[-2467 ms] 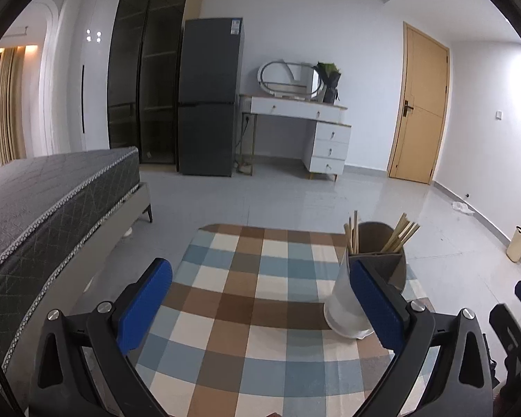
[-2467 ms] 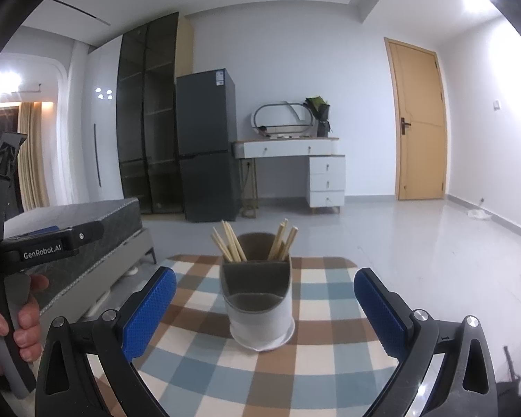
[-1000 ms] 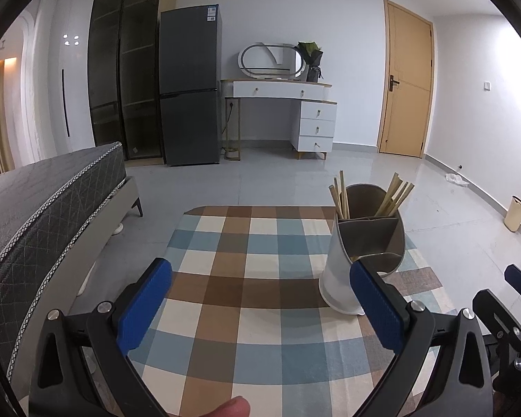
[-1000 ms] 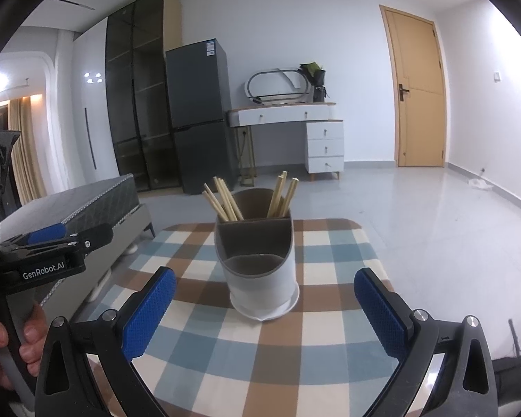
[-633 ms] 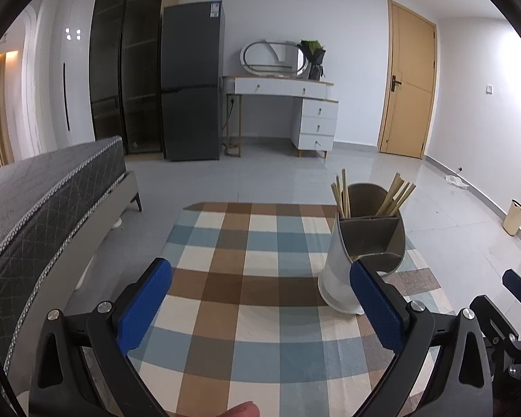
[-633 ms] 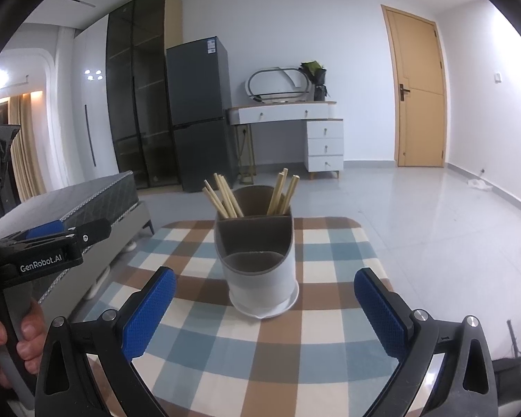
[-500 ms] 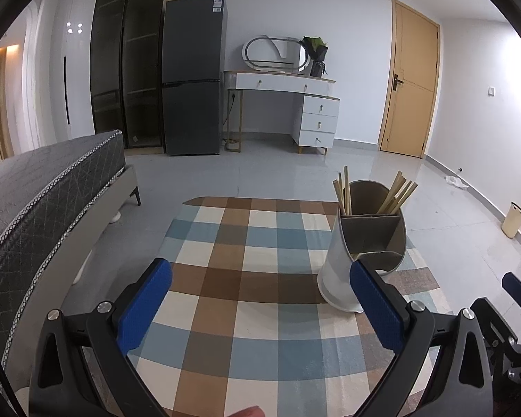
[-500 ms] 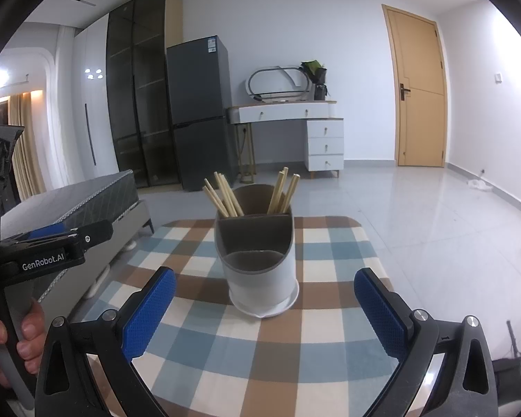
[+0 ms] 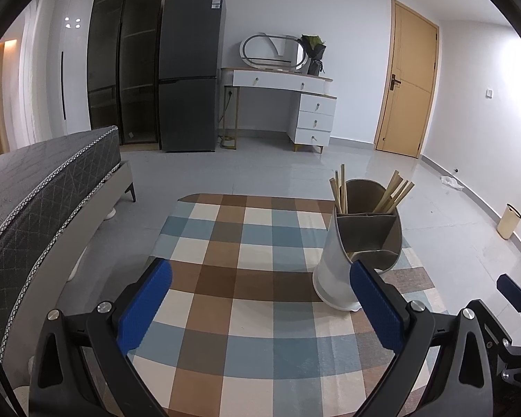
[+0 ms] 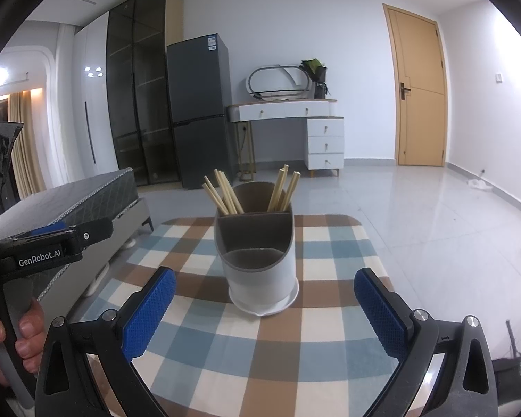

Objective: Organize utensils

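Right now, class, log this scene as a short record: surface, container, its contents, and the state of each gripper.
surface: checked tablecloth in blue, brown and cream
container: grey and white utensil holder, upright on the cloth, divided into compartments
contents: chopsticks in two bunches in the rear compartments; front compartment shows none
left gripper: open, holding nothing, holder beside its right finger
right gripper: open, holding nothing, holder centred ahead of it
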`<control>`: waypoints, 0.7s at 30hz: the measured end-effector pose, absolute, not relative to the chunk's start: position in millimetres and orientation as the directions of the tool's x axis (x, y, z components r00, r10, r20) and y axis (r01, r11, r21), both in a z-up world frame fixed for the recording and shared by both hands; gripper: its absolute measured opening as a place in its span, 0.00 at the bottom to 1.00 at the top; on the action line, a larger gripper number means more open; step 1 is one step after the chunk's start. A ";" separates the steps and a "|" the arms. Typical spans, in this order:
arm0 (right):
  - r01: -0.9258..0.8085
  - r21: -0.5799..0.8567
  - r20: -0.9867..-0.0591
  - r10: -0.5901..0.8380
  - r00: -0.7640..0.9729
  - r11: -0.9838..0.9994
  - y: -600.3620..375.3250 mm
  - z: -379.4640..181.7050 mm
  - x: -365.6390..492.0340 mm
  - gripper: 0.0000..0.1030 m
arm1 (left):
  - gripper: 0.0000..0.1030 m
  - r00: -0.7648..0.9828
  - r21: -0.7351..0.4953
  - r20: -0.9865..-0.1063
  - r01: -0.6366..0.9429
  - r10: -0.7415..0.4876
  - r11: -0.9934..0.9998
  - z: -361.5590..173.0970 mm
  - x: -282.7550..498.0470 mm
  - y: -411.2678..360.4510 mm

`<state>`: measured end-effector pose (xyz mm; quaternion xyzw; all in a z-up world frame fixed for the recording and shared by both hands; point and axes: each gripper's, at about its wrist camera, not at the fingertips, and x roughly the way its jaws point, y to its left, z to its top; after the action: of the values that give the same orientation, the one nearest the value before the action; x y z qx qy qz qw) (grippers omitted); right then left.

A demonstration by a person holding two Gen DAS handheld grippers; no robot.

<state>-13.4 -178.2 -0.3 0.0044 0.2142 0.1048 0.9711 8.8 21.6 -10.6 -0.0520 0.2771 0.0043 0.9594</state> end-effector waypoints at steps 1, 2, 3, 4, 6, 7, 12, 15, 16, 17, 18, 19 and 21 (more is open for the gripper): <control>-0.201 0.052 -0.415 0.204 0.886 0.978 -178.1 -0.3 -13.3 1.00 | 0.97 0.846 -0.097 -0.533 -0.036 -0.021 0.995 -10.7 8.6 21.5; -0.201 0.051 -0.415 0.204 0.887 0.978 -178.1 -0.5 -13.4 1.00 | 0.97 0.846 -0.098 -0.533 -0.036 -0.022 0.995 -10.9 8.3 21.7; -0.201 0.050 -0.415 0.204 0.886 0.978 -178.1 -0.7 -13.2 1.00 | 0.97 0.845 -0.097 -0.534 -0.037 -0.021 0.995 -11.0 8.3 21.6; -0.201 0.050 -0.416 0.204 0.886 0.978 -178.0 -1.1 -13.2 1.00 | 0.97 0.845 -0.098 -0.535 -0.037 -0.021 0.994 -11.0 8.4 21.7; -0.201 0.050 -0.416 0.203 0.886 0.978 -178.3 -1.4 -13.2 1.00 | 0.97 0.844 -0.103 -0.536 -0.037 -0.024 0.994 -11.0 8.5 21.9; -0.201 0.050 -0.416 0.203 0.886 0.978 -178.0 -1.1 -13.2 1.00 | 0.97 0.844 -0.106 -0.536 -0.037 -0.026 0.994 -10.9 8.4 22.1; -0.202 0.049 -0.416 0.204 0.886 0.978 -178.1 -1.1 -13.4 1.00 | 0.97 0.843 -0.120 -0.537 -0.034 -0.036 0.992 -10.7 7.8 23.6; -0.201 0.048 -0.415 0.202 0.887 0.978 -178.2 -1.2 -13.3 1.00 | 0.97 0.842 -0.121 -0.538 -0.034 -0.037 0.992 -10.9 7.8 24.0; -0.201 0.049 -0.415 0.203 0.887 0.978 -177.9 -0.9 -13.2 1.00 | 0.97 0.842 -0.122 -0.538 -0.034 -0.037 0.992 -10.9 8.1 24.0; -0.201 0.049 -0.415 0.202 0.887 0.978 -177.8 -1.4 -13.5 1.00 | 0.97 0.842 -0.124 -0.537 -0.034 -0.038 0.992 -10.8 7.9 24.2; -0.200 0.049 -0.415 0.202 0.887 0.979 -177.9 -1.7 -13.5 1.00 | 0.97 0.842 -0.125 -0.537 -0.035 -0.038 0.992 -10.9 7.9 24.4; -0.200 0.049 -0.415 0.202 0.887 0.978 -178.1 -1.9 -13.4 1.00 | 0.97 0.843 -0.126 -0.537 -0.035 -0.038 0.991 -10.9 7.9 24.6; -0.200 0.048 -0.415 0.202 0.887 0.979 -177.8 -1.8 -13.4 1.00 | 0.97 0.843 -0.128 -0.536 -0.035 -0.040 0.991 -10.8 8.0 24.5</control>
<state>-13.4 -177.8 -1.8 0.0019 0.2138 0.1034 0.9714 8.0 24.5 -10.8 -0.0665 0.2801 -0.0012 0.9577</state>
